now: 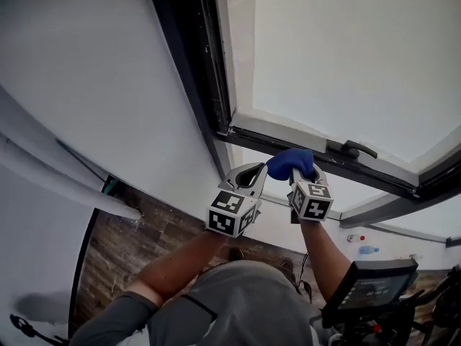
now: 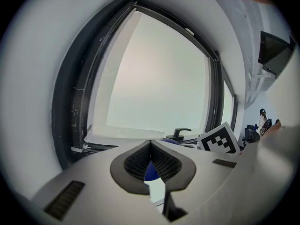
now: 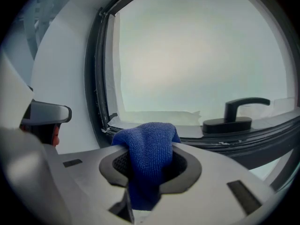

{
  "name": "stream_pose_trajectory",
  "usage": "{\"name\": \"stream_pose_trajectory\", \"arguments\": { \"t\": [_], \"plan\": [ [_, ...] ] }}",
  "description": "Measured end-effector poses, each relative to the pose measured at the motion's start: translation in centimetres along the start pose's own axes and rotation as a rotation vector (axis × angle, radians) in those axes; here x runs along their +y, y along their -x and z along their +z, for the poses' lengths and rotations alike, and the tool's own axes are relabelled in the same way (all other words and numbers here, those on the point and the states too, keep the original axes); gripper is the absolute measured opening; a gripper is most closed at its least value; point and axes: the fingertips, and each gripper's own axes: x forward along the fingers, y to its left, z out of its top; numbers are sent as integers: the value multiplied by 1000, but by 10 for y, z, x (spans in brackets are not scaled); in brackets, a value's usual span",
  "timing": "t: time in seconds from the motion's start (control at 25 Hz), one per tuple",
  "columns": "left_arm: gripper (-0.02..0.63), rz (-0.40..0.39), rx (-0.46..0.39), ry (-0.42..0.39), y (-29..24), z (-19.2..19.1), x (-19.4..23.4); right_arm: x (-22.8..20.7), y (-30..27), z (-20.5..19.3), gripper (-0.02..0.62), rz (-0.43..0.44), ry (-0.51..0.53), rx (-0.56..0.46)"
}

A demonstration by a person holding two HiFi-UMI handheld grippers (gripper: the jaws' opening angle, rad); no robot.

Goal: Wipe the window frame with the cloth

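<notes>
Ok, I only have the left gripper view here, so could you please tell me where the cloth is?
Observer: The blue cloth is clamped in the right tool and draped over its jaws.
Operator: Thank you. Is it at the frame?
Observer: The head view puts it just under the lower rail of the window frame; I cannot tell whether it touches.
Operator: And where is my left tool relative to it?
Observer: The left tool sits beside the right one, on its left, with its tip next to the cloth.
</notes>
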Motion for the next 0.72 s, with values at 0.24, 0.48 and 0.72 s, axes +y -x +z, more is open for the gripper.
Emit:
{"name": "stream_pose_trajectory", "arguments": {
  "t": [0.24,0.48,0.72],
  "plan": [
    [9,-73,12,-27,-28,0,-37,-50,26,0,126,-84,-40,-24],
    [9,-127,29,-49,-58,1,-75,-99,53,-2,126,-151,-63,-35],
    [9,-173,28,-79,-82,7,-120,-146,80,2,126,-201,-91,-57]
  ]
}}
